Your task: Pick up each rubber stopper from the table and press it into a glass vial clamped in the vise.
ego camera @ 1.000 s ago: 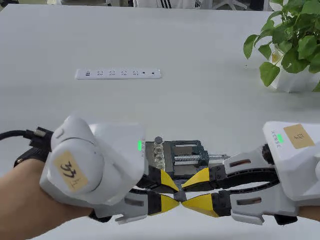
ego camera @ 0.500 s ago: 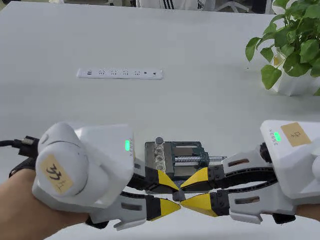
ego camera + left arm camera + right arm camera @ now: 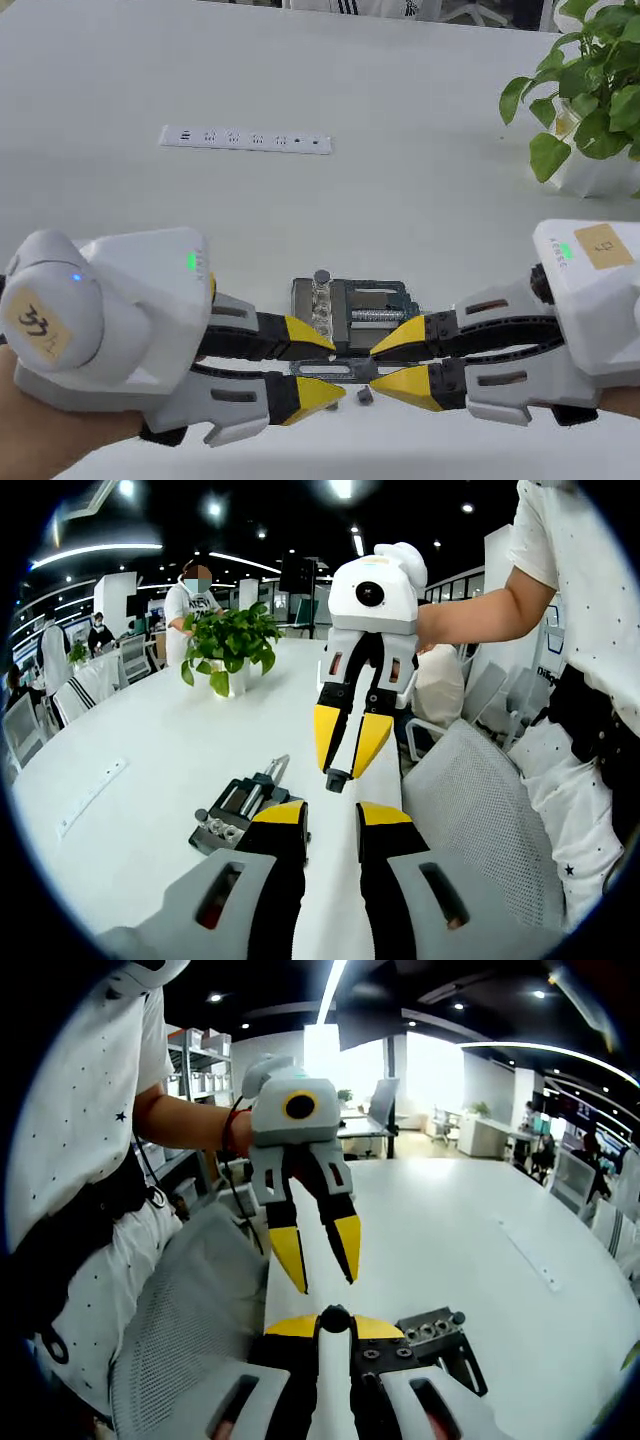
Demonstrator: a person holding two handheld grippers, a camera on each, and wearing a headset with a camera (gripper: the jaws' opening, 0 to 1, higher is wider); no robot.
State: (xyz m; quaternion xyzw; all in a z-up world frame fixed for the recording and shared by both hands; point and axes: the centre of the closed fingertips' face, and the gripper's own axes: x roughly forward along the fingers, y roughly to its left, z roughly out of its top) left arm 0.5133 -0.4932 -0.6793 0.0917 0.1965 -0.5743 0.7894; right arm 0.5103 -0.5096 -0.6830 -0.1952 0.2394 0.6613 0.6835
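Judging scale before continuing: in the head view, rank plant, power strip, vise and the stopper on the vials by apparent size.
1. potted plant, though cropped.
2. power strip and vise: unsure, strip longer, vise bulkier and nearer.
3. rubber stopper.

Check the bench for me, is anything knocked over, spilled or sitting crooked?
Nothing stands out. The vise sits flat, its vials upright, one already plugged with a stopper. The right claw grips a second stopper, and a small dark piece, maybe another, lies loose on the table near the vise.
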